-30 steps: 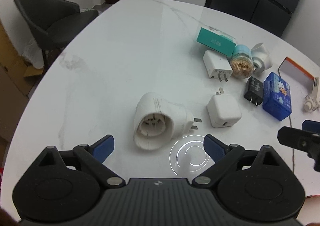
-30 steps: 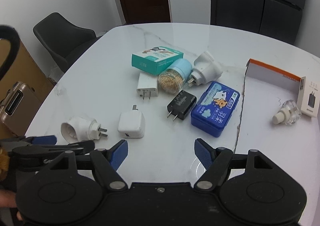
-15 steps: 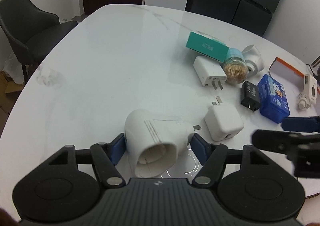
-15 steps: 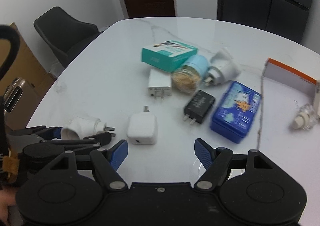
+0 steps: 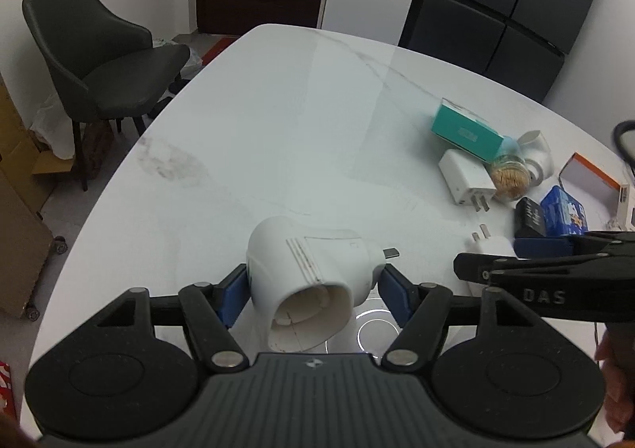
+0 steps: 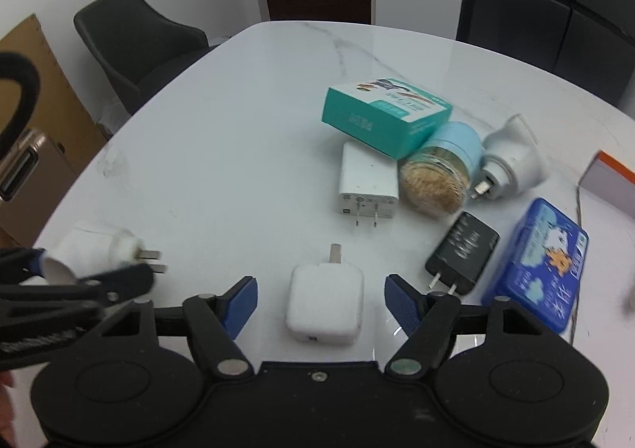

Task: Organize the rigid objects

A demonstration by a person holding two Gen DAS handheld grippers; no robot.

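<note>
My left gripper (image 5: 313,297) is shut on a white round plug-in adapter (image 5: 305,273); both blue pads press its sides, and its open end tilts toward the camera. The same adapter (image 6: 95,249) shows at the far left of the right wrist view, prongs pointing right. My right gripper (image 6: 321,303) straddles a small white square charger (image 6: 325,301) lying on the white marble table (image 6: 238,130). Its jaws are closing, with a gap still showing on each side of the charger. Seen from the left wrist, the right gripper (image 5: 516,273) hides most of that charger (image 5: 490,247).
Behind the square charger lie a flat white charger (image 6: 367,186), a teal box (image 6: 385,114), a blue-lidded toothpick jar (image 6: 440,174), a second white adapter (image 6: 512,158), a black charger (image 6: 462,253) and a blue tin (image 6: 543,265). A dark chair (image 5: 103,55) stands past the table's left edge.
The left gripper closed on the white adapter and tipped it up off the table. The right gripper moved forward and down over the square charger, and its jaws narrowed.
</note>
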